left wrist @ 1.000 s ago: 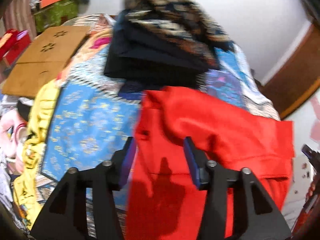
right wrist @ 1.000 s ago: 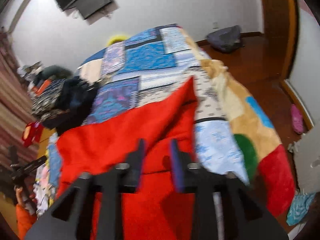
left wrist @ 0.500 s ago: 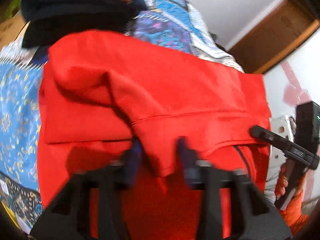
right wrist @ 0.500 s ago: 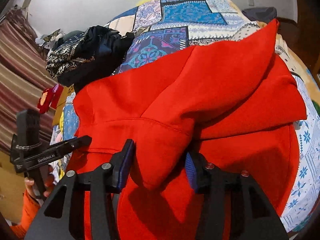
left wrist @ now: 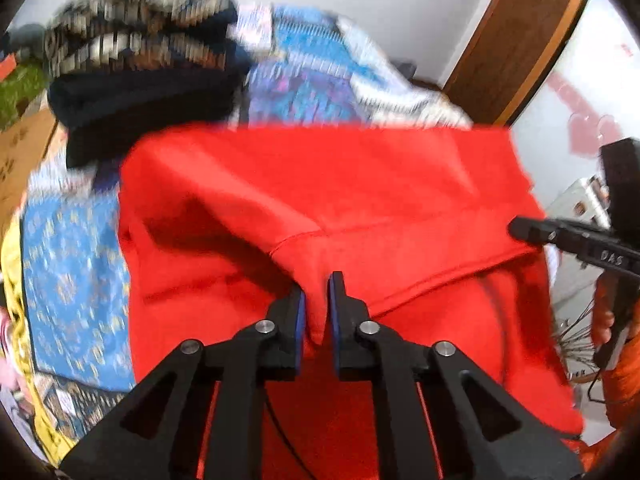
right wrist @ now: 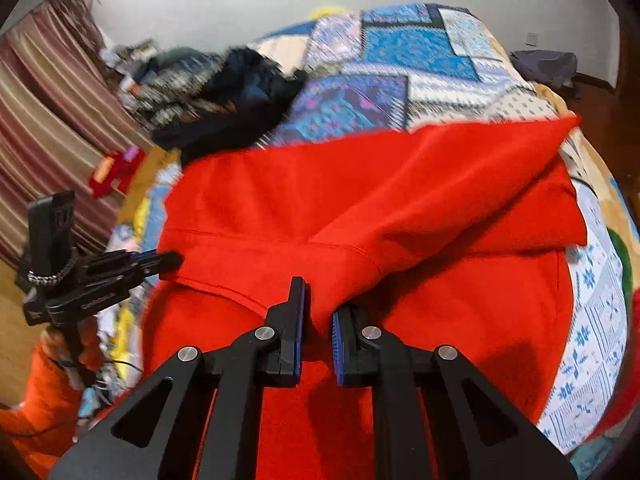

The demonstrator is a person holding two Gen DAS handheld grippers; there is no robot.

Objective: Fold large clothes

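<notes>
Now | left gripper (left wrist: 317, 312) and right gripper (right wrist: 318, 322) are each pinching the garment's (left wrist: 360, 184) folded edge at frame centre | garment is lying doubled on the bed (right wrist: 400, 64) | fold is looking partway, more folds remaining.

My left gripper (left wrist: 317, 304) was black, with blue pads (left wrist: 300, 316) and silver screws; my sleeve (right wrist: 44, 396) was orange.
</notes>
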